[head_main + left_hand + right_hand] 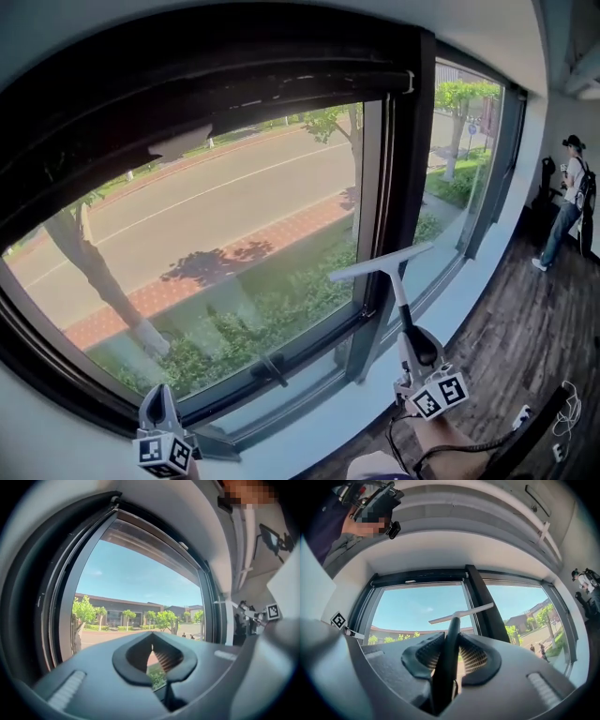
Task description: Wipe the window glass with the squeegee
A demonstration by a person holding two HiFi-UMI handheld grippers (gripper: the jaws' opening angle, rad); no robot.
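Note:
The window glass (216, 244) fills the head view inside a dark frame, with a street and trees outside. A white squeegee (380, 264) points up at the glass near the dark mullion (401, 178); whether its blade touches the pane I cannot tell. My right gripper (420, 349) is shut on its dark handle (449, 653), and the blade (461, 613) shows above the jaws in the right gripper view. My left gripper (159, 405) hangs low at the bottom left by the sill, shut with nothing in it. Its pads (173, 660) frame only a thin slit of scenery.
A white sill (450, 314) runs under the frame, and a small latch handle (274, 367) sits on the lower rail. Dark wooden floor (520, 342) lies to the right. A person (567, 202) stands far off by the right wall. A cable (562, 412) trails by my right arm.

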